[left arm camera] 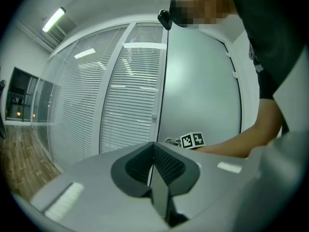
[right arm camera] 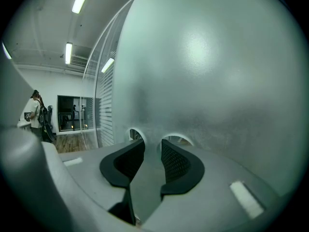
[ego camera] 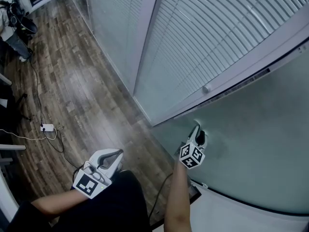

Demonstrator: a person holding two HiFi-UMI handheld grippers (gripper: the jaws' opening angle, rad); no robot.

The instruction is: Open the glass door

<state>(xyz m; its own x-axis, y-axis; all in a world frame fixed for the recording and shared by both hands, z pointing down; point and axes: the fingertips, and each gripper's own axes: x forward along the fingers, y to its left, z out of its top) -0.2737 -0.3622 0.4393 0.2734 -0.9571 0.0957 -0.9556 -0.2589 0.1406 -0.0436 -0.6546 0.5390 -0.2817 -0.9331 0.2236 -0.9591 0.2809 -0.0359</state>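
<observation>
Right gripper is nosed right up to the door, and frosted glass fills everything ahead of it. Its jaws stand part open with nothing pinched. I see only grey glass in the gap between the pads. Just past the tips two pale rounded shapes peek out, one on each side (too blurred from here to name). From my left gripper's side a small metal handle shows just beside the right one's marker cube, near the door edge, so I judge that is what I'm lining up on.

Left gripper is closed tight on nothing, hanging well back and pointing level at the door, out of the way.

This is the grab step, and the door looks still closed. To do it well I want the handle seated deep between the pads, not on the tips, since smooth metal should slip. I'll keep the jaws square to it and clear of the glass. I'll close firmly before I move at all, then move the handle without twisting off it.
</observation>
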